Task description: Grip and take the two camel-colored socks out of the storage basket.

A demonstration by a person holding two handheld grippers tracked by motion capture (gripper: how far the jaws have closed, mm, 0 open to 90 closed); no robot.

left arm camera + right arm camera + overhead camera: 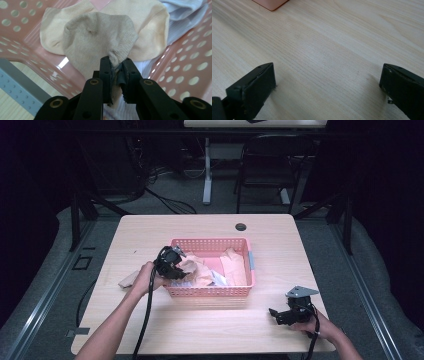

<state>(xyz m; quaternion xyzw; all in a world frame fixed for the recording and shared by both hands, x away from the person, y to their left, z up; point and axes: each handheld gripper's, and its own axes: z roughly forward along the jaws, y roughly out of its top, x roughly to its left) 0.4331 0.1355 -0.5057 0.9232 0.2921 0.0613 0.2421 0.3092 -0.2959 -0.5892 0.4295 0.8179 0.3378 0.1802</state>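
The left gripper (116, 72) has its jaws closed on a fold of a beige sock (100, 40). The sock lies inside the pink basket (210, 291), at the basket's left end, near the middle of the table (150, 330). More socks, 1 cream (150, 27) and 1 white (185, 15), lie under and beside it. The sock is soft, light and limp, so it will probably hang and stretch when lifted; it is not fragile. A pinch on a thick fold or on the cuff looks safest, because a thin edge may slip out. The right gripper (327, 85) rests near the table's front right corner, jaws wide apart, holding nothing.
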